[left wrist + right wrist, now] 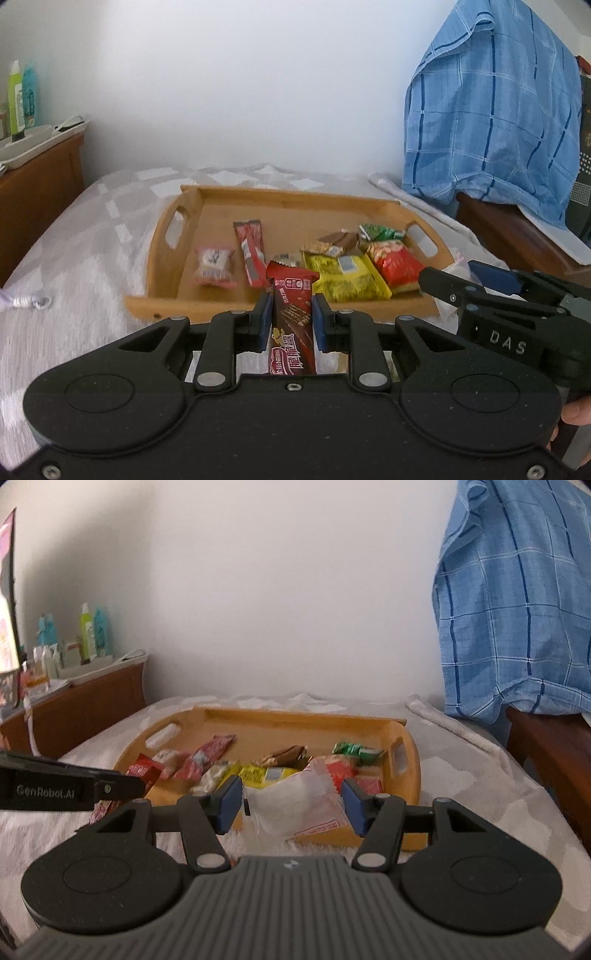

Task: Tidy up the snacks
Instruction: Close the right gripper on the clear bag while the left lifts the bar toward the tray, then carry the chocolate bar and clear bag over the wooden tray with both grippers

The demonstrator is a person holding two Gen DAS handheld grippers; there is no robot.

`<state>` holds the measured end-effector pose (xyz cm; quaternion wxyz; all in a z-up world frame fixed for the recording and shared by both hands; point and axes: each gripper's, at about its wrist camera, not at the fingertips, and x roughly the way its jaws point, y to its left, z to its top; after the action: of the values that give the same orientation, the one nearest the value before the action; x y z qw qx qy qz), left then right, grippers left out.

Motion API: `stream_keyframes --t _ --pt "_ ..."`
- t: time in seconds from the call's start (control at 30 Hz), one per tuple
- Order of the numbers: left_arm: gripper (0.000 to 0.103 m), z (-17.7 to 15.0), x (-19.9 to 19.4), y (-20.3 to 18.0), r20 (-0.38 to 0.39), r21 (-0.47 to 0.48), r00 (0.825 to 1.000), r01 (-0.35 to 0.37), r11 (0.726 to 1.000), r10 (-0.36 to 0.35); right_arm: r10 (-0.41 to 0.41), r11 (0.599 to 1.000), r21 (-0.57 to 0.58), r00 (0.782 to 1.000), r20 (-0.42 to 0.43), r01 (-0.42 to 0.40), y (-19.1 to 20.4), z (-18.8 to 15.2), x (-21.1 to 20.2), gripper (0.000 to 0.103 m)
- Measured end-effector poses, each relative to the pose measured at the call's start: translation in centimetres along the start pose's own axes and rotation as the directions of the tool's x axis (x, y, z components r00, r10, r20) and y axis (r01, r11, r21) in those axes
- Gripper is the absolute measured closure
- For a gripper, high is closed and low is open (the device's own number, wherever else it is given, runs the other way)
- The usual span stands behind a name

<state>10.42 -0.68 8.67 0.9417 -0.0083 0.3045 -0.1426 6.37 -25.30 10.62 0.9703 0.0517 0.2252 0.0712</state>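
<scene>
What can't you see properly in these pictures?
- Left wrist view: the bottom of the red wafer bar is hidden behind the left tongs' black body.
- Right wrist view: the white packet in the right tongs covers the snacks behind it on the wooden tray.
- Right wrist view: the bottles on the side cabinet are too small to read.

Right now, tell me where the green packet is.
The green packet lies in the tray's far right corner, beside the right handle cutout, behind the red peanut pack.

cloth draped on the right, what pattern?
Blue plaid cloth; clearest in the left wrist view.
</scene>
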Motion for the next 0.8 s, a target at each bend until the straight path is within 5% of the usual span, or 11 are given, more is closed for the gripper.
stream_keyframes --t 0.8 --pt "0.081 7.8 7.9 2.6 0.014 -0.043 0.999 0.032 0.999 -0.031 -0.012 0.982 0.188 0.998 -0.065 0.024 -3.1 6.4 9.4 0.042"
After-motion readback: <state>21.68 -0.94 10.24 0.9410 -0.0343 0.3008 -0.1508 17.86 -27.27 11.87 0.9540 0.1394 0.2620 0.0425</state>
